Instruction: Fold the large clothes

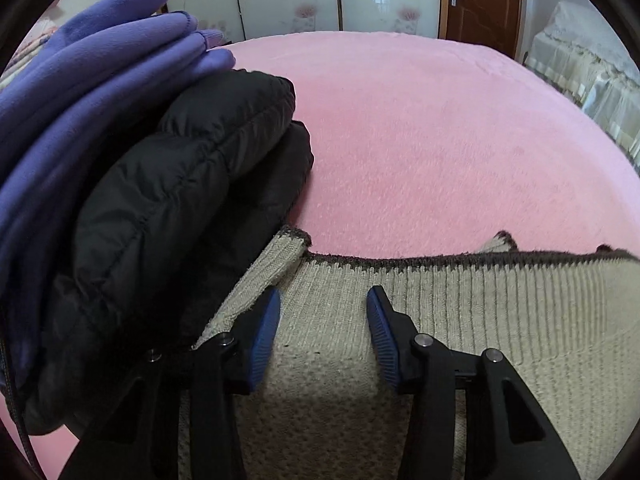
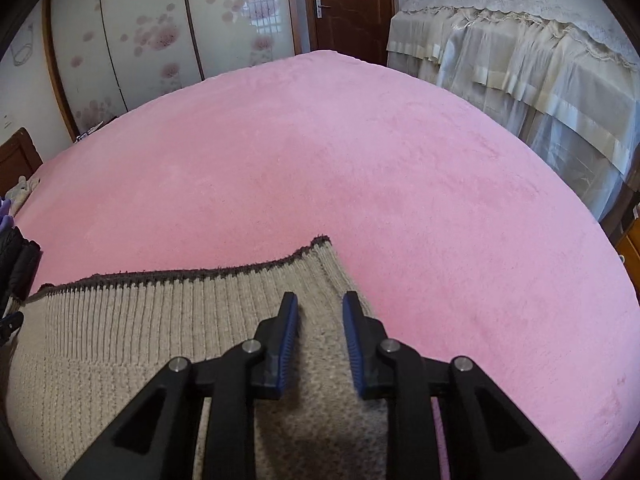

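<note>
Two grippers sit over the same beige knit sweater [image 1: 440, 304], which lies on a pink bed [image 1: 440, 140] with its dark-trimmed ribbed hem facing away. The left gripper [image 1: 323, 300] has its jaws partly apart with the knit bunched up between the blue pads [image 1: 264, 336], looks like it's pinching a fold near the left corner of the hem. The right gripper [image 2: 320, 308] has narrower jaws astride the right corner, fabric between them, though I can't tell if the pads really bite. Only the left view shows the folded black puffer jacket [image 1: 168, 208] and purple garment [image 1: 80, 92] stacked just left of the sweater. Only the right view shows a second bed [image 2: 520, 60] with a cream ruffled cover
</note>
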The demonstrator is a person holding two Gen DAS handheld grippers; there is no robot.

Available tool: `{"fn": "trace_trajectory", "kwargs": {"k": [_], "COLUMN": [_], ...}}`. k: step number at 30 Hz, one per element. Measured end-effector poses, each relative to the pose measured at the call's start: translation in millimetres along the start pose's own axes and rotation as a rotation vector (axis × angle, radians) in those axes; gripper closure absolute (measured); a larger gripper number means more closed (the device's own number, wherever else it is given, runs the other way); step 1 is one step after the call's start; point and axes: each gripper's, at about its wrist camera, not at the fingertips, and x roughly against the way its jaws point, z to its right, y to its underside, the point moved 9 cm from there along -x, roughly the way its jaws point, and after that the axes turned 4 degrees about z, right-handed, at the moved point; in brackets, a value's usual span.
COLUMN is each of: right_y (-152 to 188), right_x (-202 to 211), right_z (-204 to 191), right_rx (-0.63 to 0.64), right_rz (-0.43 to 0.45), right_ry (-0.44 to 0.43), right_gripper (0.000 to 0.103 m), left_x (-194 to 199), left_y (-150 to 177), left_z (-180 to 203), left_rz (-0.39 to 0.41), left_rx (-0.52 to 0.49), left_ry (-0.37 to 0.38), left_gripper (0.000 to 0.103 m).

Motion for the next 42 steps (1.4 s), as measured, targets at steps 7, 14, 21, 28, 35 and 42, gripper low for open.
{"fn": "trace_trajectory", "kwargs": {"k": [7, 14, 21, 28, 35, 42], "right_y": [-1, -6, -15, -23, -14, 15], "right_x": [10, 59, 145, 236, 304, 328], "right_z": [-2, -8, -31, -62, -95, -116], "right_rx": [0.002, -0.005, -0.001, -0.015, 0.016, 0.063], "right_rz": [0.017, 0.090, 0.133, 0.171, 0.201, 0.220], "right_ry": [-0.013, -0.084, -0.197, -0.318, -0.414, -0.434], "right_gripper": [0.081, 0.081, 0.078, 0.078, 0.078, 0.078], "left_x": [-2, 47, 145, 256, 340, 357], "left_y": [-1, -3, -4, 5, 22, 67], "left_z": [4, 25, 43, 56, 45, 25], "left_rz": [-0.003, 0.104, 0.168, 0.171, 0.180, 0.188], "left_rx": [-0.024, -0.037, 0.003, -0.022, 0.058, 0.182], "left_ry": [-0.029, -0.026, 0.102, 0.187, 0.221, 0.240], "left_gripper": [0.055, 0.041, 0.018, 0.012, 0.007, 0.006]}}
